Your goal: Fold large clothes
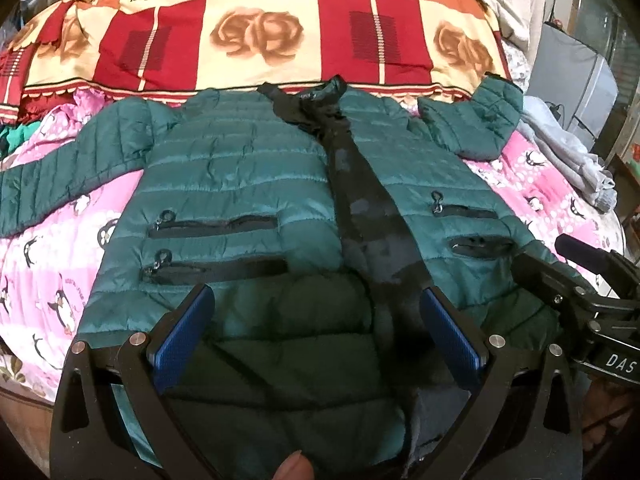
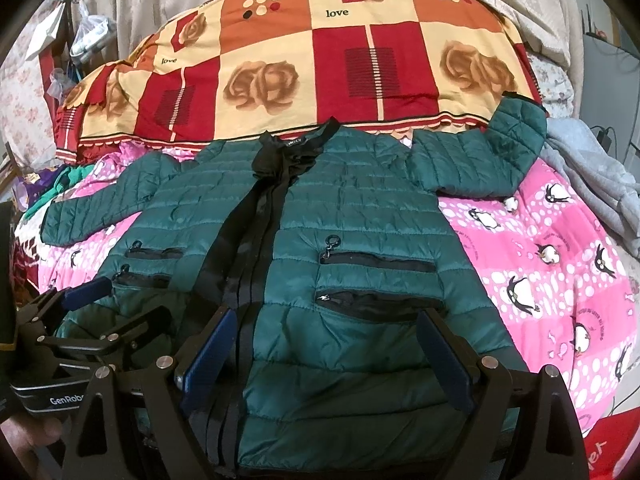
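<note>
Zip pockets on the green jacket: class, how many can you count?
4. Two stacked on one front panel, two on the other. Any others would be hidden.

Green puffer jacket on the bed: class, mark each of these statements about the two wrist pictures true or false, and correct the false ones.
1. The green jacket lies spread out, front side up. True.
2. It lies on a plain white sheet. False: it lies on a pink penguin-print cover.
3. Each front panel shows two zipped pockets. True.
4. The right gripper is shut on a sleeve. False: its jaws stand open over the jacket's lower part.
5. The left gripper has open jaws. True.
6. A grey garment is folded on top of the jacket. False: it lies beside it, on the bed's right.
</note>
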`<state>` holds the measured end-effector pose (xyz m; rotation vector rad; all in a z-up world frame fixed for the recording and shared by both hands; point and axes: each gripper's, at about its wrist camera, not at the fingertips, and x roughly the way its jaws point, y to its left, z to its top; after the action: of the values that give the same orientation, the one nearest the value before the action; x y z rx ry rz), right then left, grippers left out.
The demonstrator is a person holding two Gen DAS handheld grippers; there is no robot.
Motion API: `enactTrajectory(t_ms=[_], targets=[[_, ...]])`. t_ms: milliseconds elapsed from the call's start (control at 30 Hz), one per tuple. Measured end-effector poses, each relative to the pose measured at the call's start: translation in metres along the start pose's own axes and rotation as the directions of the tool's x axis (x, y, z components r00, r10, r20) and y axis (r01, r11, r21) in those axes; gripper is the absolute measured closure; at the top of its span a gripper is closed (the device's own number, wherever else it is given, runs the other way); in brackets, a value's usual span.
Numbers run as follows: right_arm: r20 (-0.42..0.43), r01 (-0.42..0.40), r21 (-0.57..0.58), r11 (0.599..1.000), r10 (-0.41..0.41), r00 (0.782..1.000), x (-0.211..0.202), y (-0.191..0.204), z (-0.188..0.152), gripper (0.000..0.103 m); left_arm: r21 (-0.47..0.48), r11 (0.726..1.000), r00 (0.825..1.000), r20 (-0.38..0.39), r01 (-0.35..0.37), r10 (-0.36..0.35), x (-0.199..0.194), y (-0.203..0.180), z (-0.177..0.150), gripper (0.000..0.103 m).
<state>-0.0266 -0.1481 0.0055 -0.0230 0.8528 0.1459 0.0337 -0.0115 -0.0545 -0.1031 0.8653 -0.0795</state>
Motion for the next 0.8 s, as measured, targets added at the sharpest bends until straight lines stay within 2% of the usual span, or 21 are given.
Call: enactTrajectory(t_ms=[167,800], targets=[[-0.004,-0.002,-0.001,1.0,0.002,1.0,0.002,0.001,0.0,0.013,0.002,1.0,1.0,-0.029,0.004,-0.003,0.006,-0.002,-0.006,0.0],[-0.008,-0.005,0.005,1.0,0.005,1.0,0.003,0.0,-0.002,0.013,0.025,1.0,0.999,-0.043,0.011,-0.01,0.01,-0.009,-0.011,0.0]])
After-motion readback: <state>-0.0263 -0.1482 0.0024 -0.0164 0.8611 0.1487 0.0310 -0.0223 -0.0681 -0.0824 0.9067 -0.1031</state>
